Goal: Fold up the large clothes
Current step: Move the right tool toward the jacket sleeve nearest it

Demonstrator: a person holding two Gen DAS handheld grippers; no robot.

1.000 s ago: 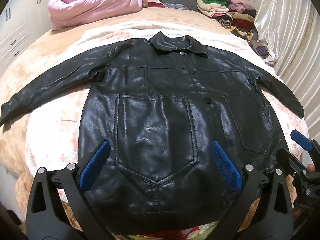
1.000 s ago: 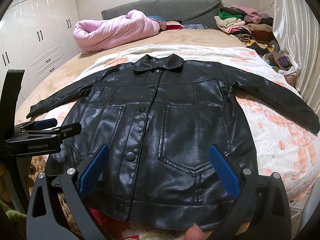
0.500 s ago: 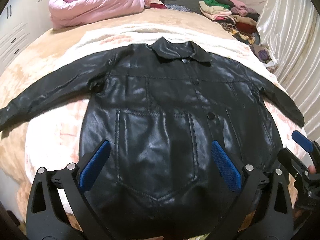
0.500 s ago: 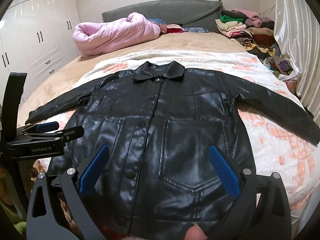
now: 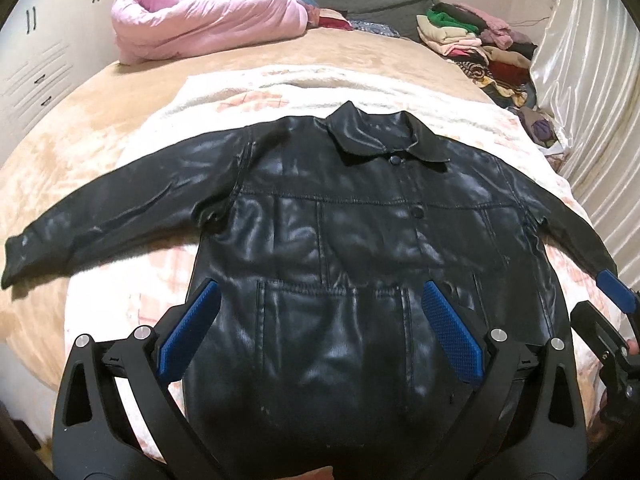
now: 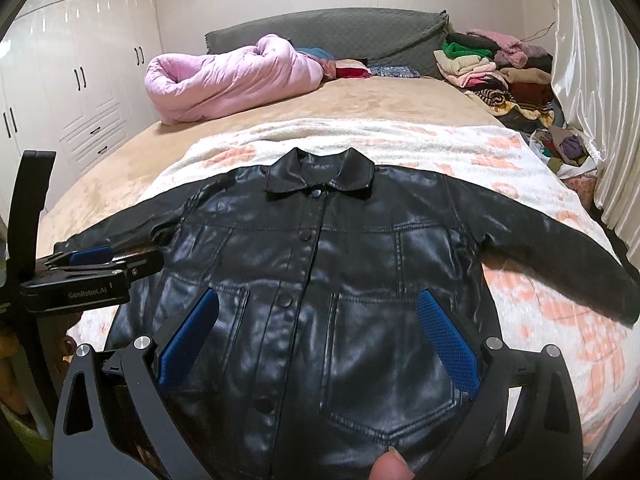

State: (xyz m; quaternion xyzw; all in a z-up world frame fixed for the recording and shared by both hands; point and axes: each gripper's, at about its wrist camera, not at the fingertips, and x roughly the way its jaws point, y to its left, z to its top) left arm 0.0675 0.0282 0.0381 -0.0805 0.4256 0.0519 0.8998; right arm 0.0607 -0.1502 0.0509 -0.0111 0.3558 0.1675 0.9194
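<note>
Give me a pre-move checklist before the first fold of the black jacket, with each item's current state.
1. Black jacket lies flat, front up, on the blanket: ok.
2. Both sleeves spread outward, left sleeve and right sleeve: ok.
3. Front buttoned, collar lying flat: ok.
4. Left gripper open and holding nothing: ok.
5. Right gripper open and holding nothing: ok.
6. Hem within reach and lying smooth: cannot tell, since the grippers hide it at the bottom of both views.
</note>
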